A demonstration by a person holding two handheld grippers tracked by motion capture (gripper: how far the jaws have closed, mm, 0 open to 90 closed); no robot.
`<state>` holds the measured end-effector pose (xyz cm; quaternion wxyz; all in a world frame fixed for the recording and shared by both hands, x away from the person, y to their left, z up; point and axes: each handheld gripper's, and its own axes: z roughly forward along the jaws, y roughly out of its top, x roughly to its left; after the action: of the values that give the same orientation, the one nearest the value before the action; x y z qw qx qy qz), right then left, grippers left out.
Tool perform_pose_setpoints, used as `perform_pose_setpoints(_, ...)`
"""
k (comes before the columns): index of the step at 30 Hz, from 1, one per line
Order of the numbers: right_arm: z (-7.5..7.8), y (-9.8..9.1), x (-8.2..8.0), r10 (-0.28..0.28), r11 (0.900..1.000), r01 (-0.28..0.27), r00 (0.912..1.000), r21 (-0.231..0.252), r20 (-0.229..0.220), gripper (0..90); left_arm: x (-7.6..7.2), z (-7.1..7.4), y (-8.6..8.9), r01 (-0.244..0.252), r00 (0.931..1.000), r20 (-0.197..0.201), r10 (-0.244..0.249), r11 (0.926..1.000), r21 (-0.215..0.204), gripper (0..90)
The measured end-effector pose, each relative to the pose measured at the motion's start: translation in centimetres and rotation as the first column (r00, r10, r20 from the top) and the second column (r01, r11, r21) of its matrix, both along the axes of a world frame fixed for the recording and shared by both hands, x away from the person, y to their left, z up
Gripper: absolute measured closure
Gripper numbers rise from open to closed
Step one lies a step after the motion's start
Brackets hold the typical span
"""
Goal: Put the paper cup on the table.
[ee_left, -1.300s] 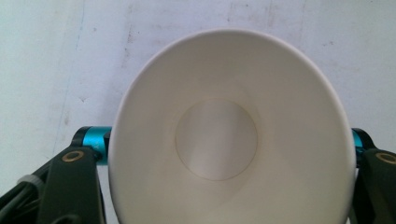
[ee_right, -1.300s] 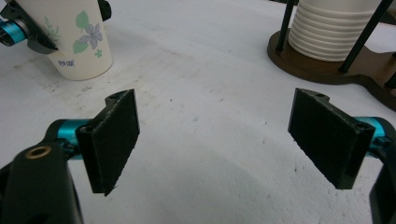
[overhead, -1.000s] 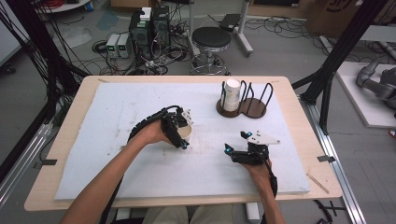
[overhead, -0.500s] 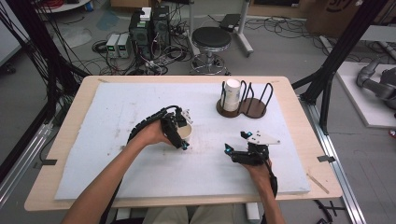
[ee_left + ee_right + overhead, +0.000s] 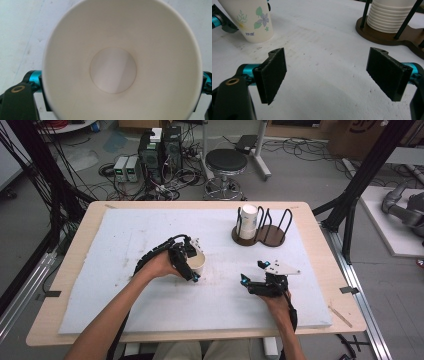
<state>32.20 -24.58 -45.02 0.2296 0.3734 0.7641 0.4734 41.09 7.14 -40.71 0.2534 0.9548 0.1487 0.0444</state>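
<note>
A white paper cup (image 5: 197, 262) with a flower print (image 5: 253, 20) stands mouth up on the white foam mat (image 5: 125, 245), left of centre. My left gripper (image 5: 194, 261) is shut on it, one jaw on each side of its wall. The left gripper view looks straight down into the empty cup (image 5: 112, 70). My right gripper (image 5: 254, 272) rests low over the mat to the right of the cup, open, with nothing between its pads (image 5: 273, 75). A stack of white cups (image 5: 248, 220) stands in a dark wooden holder (image 5: 272, 237) at the back.
The holder has two round bays ringed by black wire posts (image 5: 364, 15); the stack (image 5: 392, 15) is in the left bay. The foam mat covers most of the wooden table (image 5: 325, 270). A stool (image 5: 226, 162) and cables lie on the floor beyond.
</note>
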Motion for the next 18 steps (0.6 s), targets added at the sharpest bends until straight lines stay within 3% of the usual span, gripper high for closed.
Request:
perform_pose_setpoints(5,0.0,0.0,0.0,0.0,1.0,0.0,1.0,-0.001,-0.005,16.8,-0.2,-0.1,0.8,-0.009,1.0,-0.001,0.009,0.9999,-0.007,14.5)
perform_pose_setpoints(18,0.0,0.0,0.0,-0.003,1.0,0.003,1.0,-0.001,-0.004,16.8,-1.5,-0.1,4.1,-0.061,0.9979,0.018,0.063,0.9927,-0.104,14.5)
